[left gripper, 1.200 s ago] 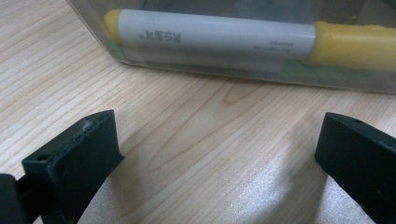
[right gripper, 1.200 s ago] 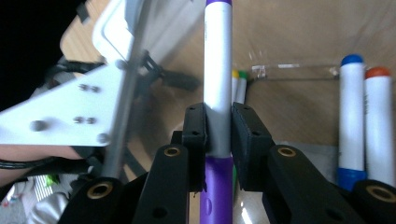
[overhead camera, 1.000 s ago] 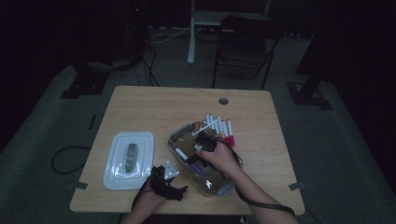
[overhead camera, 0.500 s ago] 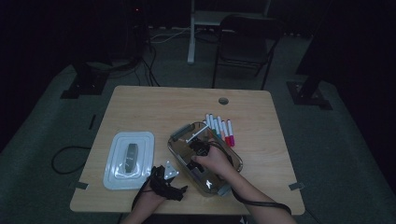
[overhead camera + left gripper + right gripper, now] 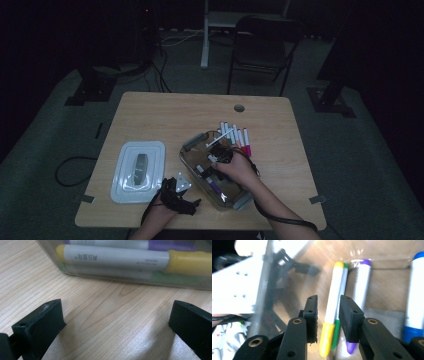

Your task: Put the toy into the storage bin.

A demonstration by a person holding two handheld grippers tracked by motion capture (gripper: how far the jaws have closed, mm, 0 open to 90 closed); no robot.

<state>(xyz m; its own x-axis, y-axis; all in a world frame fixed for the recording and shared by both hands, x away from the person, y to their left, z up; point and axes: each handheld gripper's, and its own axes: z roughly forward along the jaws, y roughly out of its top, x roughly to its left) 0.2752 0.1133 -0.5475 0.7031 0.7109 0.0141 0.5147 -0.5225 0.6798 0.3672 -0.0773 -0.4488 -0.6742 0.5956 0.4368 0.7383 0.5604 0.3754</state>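
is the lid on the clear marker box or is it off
Off. The lid lies flat on the table, left of the open clear box holding markers.

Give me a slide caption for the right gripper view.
Right hand-held gripper straddling a yellow-capped marker inside the clear container.

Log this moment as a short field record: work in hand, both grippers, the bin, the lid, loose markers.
work: putting markers into a clear bin
right gripper: inside the bin, jaws just opening, a gap on each side of the yellow marker that lies between them
left gripper: open, nothing between the jaws, low over the table beside the bin
bin contents: yellow, green, purple and blue markers
lid: flat on the table, left of the bin
loose markers: a row on the table at the bin's far right
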